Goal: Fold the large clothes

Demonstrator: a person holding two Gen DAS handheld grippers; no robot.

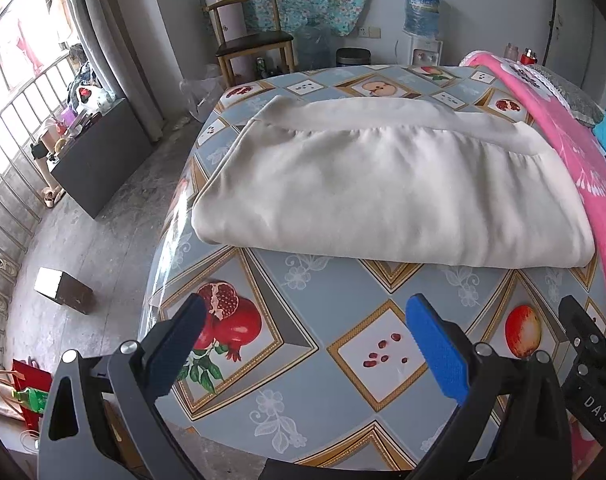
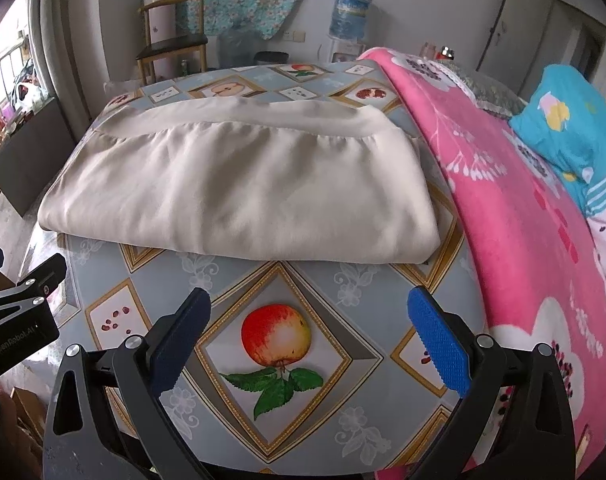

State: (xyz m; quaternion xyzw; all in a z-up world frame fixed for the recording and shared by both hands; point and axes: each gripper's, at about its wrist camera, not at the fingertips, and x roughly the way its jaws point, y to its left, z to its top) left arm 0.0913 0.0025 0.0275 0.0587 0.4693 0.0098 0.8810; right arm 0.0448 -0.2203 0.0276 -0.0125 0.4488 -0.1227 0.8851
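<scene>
A cream garment [image 1: 387, 188] [image 2: 239, 188] lies folded into a wide rectangle on the table with a fruit-patterned cloth [image 1: 303, 344] [image 2: 207, 280]. Its waistband edge faces the far side. My left gripper [image 1: 307, 320] hangs open above the near part of the table, short of the garment's near fold, with nothing between its blue pads. My right gripper [image 2: 309, 316] is open too, over the printed apple, also short of the garment. Each gripper's body shows at the edge of the other's view.
A pink flowered blanket [image 2: 543, 240] [image 1: 575, 152] covers the bed along the table's right side, with a blue pillow [image 2: 575, 136] on it. A wooden chair [image 1: 251, 36], a water dispenser [image 1: 423, 20] and a dark cabinet [image 1: 99, 156] stand beyond and left. A small box [image 1: 63, 288] lies on the floor.
</scene>
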